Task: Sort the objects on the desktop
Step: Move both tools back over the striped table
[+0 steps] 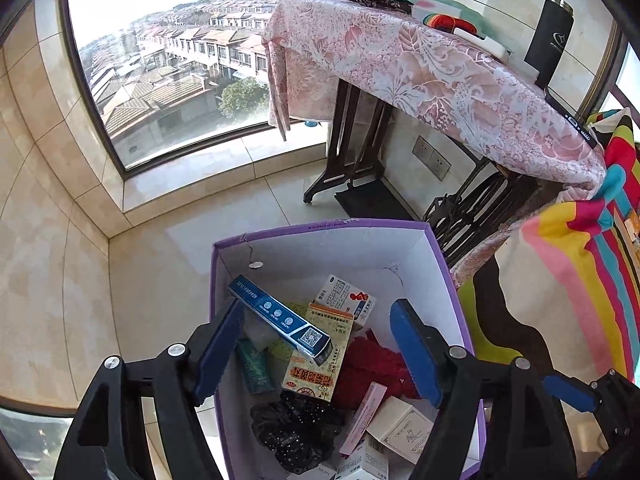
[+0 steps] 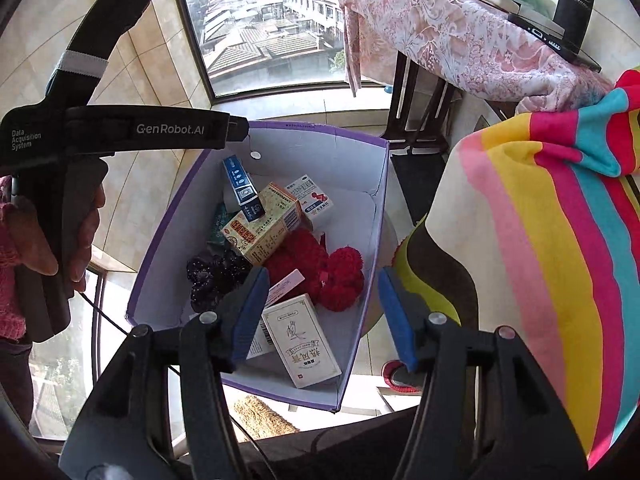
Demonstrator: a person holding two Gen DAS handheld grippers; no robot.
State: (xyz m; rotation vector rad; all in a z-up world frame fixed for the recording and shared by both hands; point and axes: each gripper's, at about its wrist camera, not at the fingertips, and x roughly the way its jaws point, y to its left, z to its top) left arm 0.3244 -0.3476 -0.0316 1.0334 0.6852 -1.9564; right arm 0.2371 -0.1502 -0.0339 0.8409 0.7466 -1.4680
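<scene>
A purple-edged white box [image 1: 336, 227] [image 2: 316, 126] stands on the floor and holds several items. A long blue carton [image 1: 280, 316] [image 2: 242, 184] lies on a yellow medicine box [image 1: 316, 348] [image 2: 264, 228]. A red knitted piece [image 1: 372, 364] [image 2: 320, 272], a black scrunchie [image 1: 296, 428] [image 2: 216, 276] and a white card box [image 1: 400, 432] [image 2: 302, 340] lie around them. My left gripper [image 1: 312, 344] is open and empty above the box. My right gripper [image 2: 322, 312] is open and empty above the box's near end.
A table with a pink patterned cloth [image 1: 420, 68] [image 2: 440, 32] stands behind the box, with a black flask [image 1: 548, 36] on it. A striped multicolour cloth [image 1: 592, 264] [image 2: 552, 240] hangs at the right. A large window [image 1: 180, 48] fills the back wall.
</scene>
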